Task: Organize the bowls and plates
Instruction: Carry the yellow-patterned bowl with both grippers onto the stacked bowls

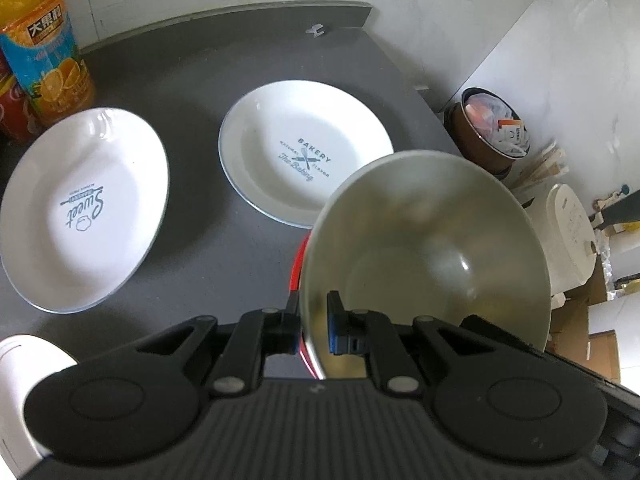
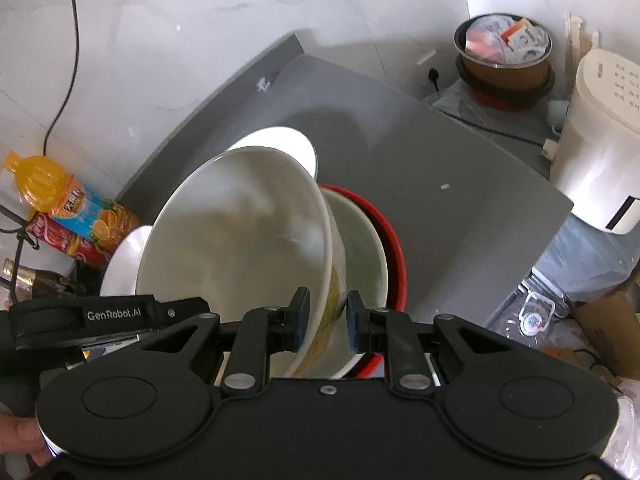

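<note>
My left gripper (image 1: 314, 304) is shut on the near rim of a bowl (image 1: 432, 248) that is pale grey inside and red outside, tilted above the dark grey counter (image 1: 200, 80). Two white plates lie flat there: a "Sweet" plate (image 1: 84, 208) at the left and a "Bakery" plate (image 1: 304, 152) in the middle, partly behind the bowl. My right gripper (image 2: 326, 300) is shut on the rim of a white bowl (image 2: 240, 232) with yellow print outside. Just behind it is the red-sided bowl (image 2: 394, 248). Both plates (image 2: 288, 140) (image 2: 124, 256) peek out behind the bowls.
An orange juice bottle (image 1: 48, 60) and a red cola bottle (image 1: 12, 112) stand at the counter's back left. Past the counter's right edge, lower down, are a brown rubbish bin (image 1: 496, 128), a white appliance (image 1: 568, 232) and cardboard boxes (image 1: 600, 352). White walls close the back.
</note>
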Tool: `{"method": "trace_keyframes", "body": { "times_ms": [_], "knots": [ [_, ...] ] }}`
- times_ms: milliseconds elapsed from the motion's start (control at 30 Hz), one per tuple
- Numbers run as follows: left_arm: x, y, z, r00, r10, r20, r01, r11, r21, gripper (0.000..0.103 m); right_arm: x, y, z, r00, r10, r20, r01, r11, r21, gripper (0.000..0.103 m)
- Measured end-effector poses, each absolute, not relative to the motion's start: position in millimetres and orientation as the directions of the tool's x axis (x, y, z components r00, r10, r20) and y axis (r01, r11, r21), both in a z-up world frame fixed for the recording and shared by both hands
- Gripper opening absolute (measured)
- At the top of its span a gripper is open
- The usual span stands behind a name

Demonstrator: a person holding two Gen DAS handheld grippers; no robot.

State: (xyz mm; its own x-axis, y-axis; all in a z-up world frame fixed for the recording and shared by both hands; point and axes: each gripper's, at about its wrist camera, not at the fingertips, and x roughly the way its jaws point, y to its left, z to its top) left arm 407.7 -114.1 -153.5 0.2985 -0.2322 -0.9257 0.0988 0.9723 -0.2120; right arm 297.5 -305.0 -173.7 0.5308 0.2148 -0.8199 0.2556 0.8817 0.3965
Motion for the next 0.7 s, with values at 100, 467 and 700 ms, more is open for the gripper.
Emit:
{"method": "trace_keyframes", "body": {
  "times_ms": [100,467,700],
  "knots": [
    [409,-118,-155,0.298,-0.222,-0.928,0.104,0.974,-0.200,0.010,298,-304,-177,0.519,0.215,-0.827,0.252,0.886,0.388,0.020],
    [409,-125,-156,0.305,-0.175,-0.936,0.100,0.983,-0.152,0.011,302,-306,-178,0.505,0.207,-0.838,0.246,0.896,0.369,0.020],
    [410,-123,-155,0.301,-0.130,-0.945,0.067,0.991,-0.115,0.015,310,-310,-175,0.489,0.226,-0.842,0.231,0.898,0.375,0.028]
  ]
}}
